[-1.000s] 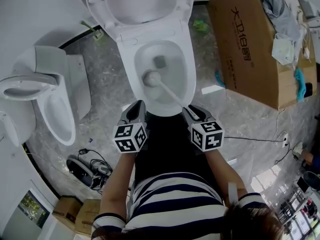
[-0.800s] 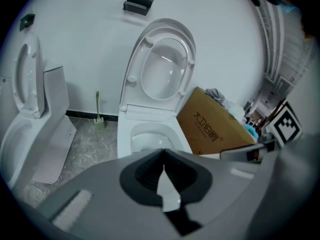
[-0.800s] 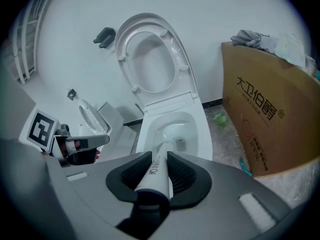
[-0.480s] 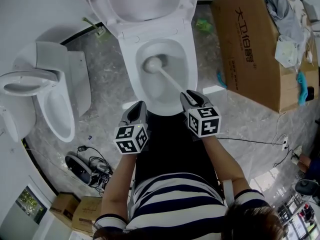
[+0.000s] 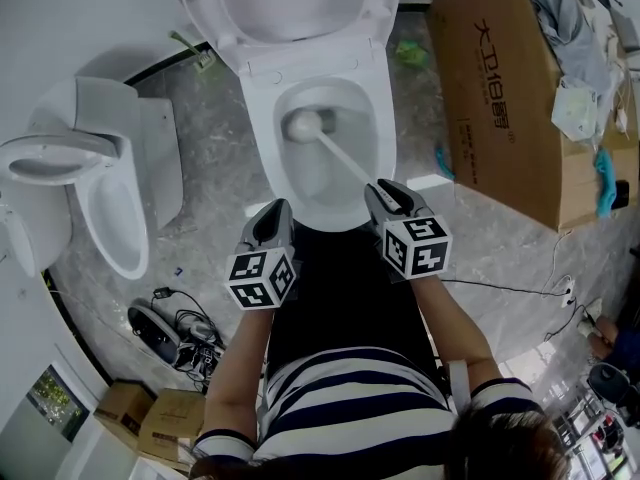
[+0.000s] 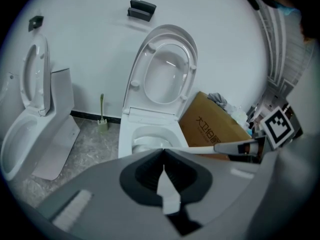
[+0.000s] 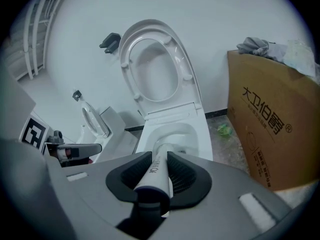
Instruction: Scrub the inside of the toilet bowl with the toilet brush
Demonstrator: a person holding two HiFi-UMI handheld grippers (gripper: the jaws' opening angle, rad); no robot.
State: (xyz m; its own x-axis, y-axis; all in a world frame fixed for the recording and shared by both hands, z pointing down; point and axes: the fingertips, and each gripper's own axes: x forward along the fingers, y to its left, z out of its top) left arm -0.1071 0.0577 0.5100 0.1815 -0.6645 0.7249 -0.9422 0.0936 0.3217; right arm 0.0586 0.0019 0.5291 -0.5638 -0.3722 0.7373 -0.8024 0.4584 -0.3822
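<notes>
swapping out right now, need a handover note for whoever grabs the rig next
Right hand-held gripper: shut on the toilet brush handle.
Left hand-held gripper: shut, empty, held beside the right one in front of the toilet bowl.
The brush head is down inside the bowl, toward its back; the seat is raised.
Done: brush is in the bowl. How much is scrubbed cannot be told.
Left: probably work the head round the sides and front.
</notes>
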